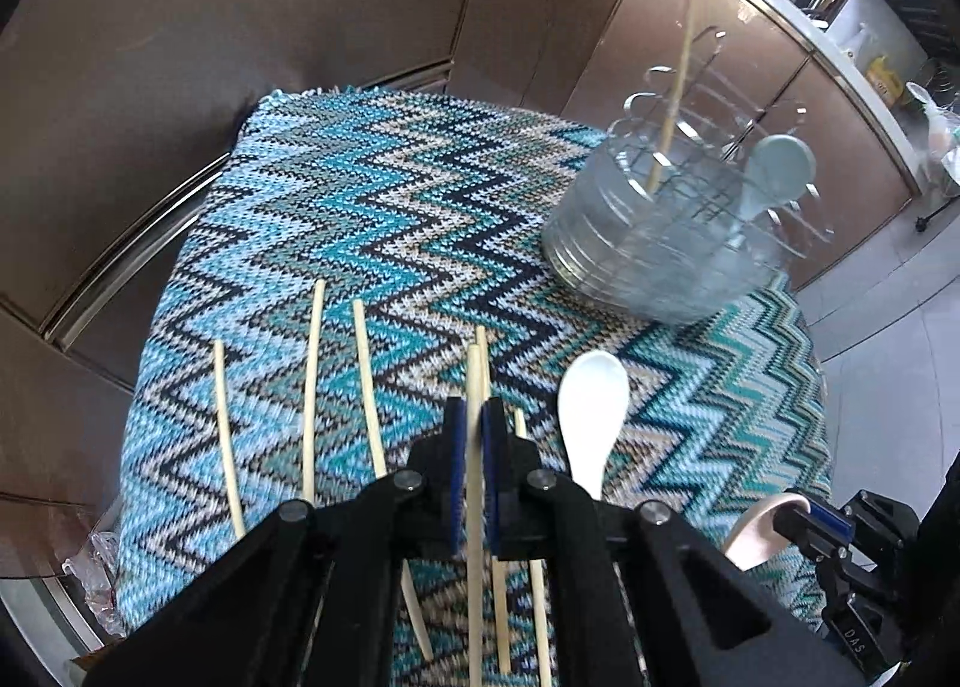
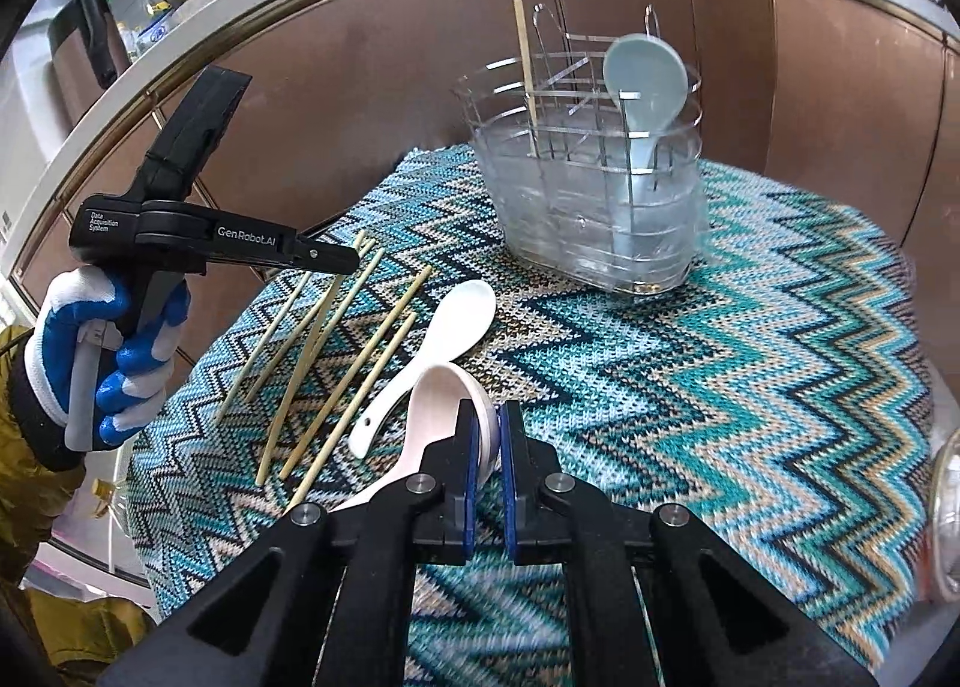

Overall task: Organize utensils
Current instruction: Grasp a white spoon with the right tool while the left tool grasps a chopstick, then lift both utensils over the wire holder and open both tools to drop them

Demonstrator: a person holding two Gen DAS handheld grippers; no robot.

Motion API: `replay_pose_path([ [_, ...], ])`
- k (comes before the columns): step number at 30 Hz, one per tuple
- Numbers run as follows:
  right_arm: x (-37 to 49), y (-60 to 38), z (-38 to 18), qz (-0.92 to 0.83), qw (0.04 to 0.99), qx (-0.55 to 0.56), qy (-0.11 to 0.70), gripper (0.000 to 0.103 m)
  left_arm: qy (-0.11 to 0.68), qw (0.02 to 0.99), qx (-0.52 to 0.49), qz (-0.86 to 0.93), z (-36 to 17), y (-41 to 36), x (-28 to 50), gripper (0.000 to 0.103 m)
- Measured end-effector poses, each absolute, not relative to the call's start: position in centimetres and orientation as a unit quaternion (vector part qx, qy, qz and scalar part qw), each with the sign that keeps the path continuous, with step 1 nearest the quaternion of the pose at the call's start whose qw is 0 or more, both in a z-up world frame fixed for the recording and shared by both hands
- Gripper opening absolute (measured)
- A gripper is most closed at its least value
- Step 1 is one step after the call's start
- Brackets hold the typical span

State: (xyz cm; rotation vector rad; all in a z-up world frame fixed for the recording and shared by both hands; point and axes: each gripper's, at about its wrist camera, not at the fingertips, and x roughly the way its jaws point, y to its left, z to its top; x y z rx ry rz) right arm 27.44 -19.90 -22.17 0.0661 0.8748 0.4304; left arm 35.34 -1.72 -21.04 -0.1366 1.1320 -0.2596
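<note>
My left gripper is shut on a pale wooden chopstick, which runs straight between the blue pads. Several more chopsticks lie on the zigzag cloth, with a white spoon to their right. My right gripper is shut on the bowl rim of a pinkish spoon, lifted off the cloth. The white spoon and loose chopsticks lie to its left. A clear utensil holder stands behind with one chopstick and a pale blue spoon in it.
A gloved hand holds the left gripper over the chopsticks. Brown cabinet fronts stand close behind the small table. A crumpled plastic bag lies off the table's left edge, a glass object off its right.
</note>
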Motion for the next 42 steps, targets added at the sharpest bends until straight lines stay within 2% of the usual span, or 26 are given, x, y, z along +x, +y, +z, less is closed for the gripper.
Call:
replay_pose_path([
  [5,24.7,-20.3,-19.5,0.189,0.897,0.023,0.400,0.007,0.507,0.848,-0.078,-0.130,-18.1,-0.7,33.1,0.005],
  [13,22.2,-20.8,-13.1,0.131,0.934,-0.017,0.332,0.007,0.426,0.889,-0.096,-0.142,-10.4,0.5,30.8,0.005],
  [20,22.2,-21.7,-6.0,0.050,0.966,-0.060,0.248,0.007,0.324,0.925,-0.124,-0.159,-2.7,0.1,30.9,0.005],
  [27,25.5,-20.5,-2.1,-0.013,0.978,-0.119,0.170,0.006,0.205,0.952,-0.161,-0.163,2.7,-2.1,33.4,0.005],
  [32,29.3,-19.8,-2.9,-0.034,0.976,-0.149,0.152,0.006,0.152,0.965,-0.160,-0.145,2.6,-4.7,36.3,0.005],
  [42,35.5,-18.9,-9.0,-0.064,0.964,-0.203,0.159,0.006,0.143,0.976,-0.134,-0.098,-5.3,-9.0,41.6,0.005],
])
